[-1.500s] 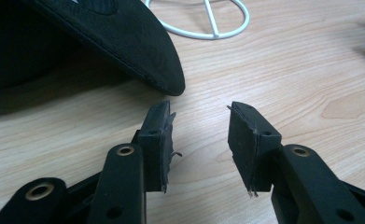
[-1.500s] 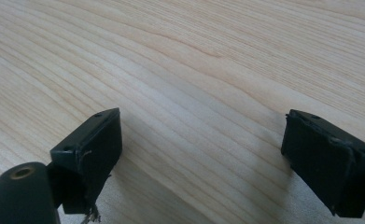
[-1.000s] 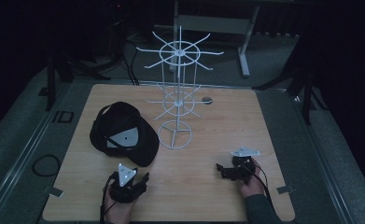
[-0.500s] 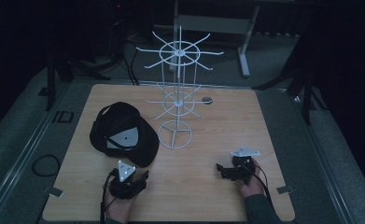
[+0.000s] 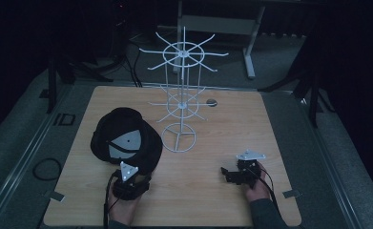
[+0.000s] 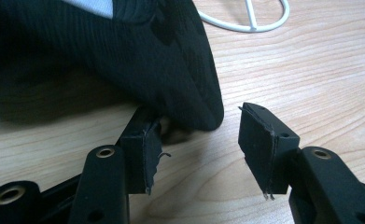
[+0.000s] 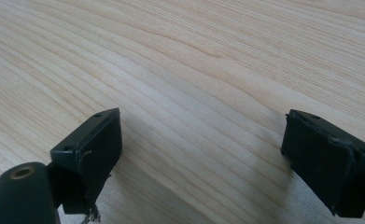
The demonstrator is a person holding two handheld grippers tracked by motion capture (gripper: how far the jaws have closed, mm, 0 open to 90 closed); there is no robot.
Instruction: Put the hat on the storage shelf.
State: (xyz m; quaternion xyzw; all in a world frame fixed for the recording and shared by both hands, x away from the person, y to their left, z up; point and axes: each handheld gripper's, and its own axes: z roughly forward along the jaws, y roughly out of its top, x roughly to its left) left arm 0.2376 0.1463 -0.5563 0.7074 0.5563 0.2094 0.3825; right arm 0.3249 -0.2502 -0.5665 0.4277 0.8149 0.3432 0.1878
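Reaching for the black cap (image 6: 124,60), I have my left gripper (image 6: 196,140) with fingers (image 6: 140,154) spread around its brim, not yet clamped, while my right gripper (image 7: 201,158) rests released over bare tabletop (image 7: 194,60); lifting to the wire rack (image 5: 181,95) beyond remains.

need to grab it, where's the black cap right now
In the high view the black cap lies left on the table, beside the white wire rack's base.
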